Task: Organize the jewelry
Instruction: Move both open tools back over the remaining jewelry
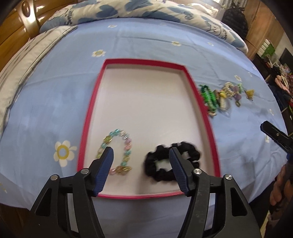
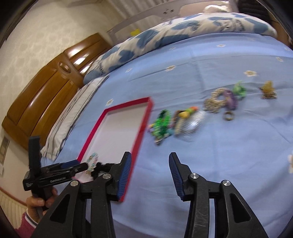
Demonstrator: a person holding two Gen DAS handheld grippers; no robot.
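A red-rimmed tray (image 1: 194, 87) with a white floor lies on the blue bed sheet; it also shows in the right wrist view (image 2: 144, 120). In its near end lie a pastel bead bracelet (image 1: 126, 146) and a black scrunchie (image 1: 159, 174). My left gripper (image 1: 141, 153) is open and empty above them. A pile of jewelry lies right of the tray: a green bead piece (image 2: 161, 124), a pearl bracelet (image 2: 214, 102), a ring (image 2: 228, 116) and a gold piece (image 2: 268, 90). My right gripper (image 2: 150, 159) is open and empty, over the sheet near the tray's right rim.
A folded blue-and-white quilt (image 1: 128, 11) lies along the far side of the bed. A striped pillow (image 1: 27, 64) sits at the left by the wooden headboard (image 2: 45, 87). Dark clutter stands past the bed's right edge (image 1: 280, 76).
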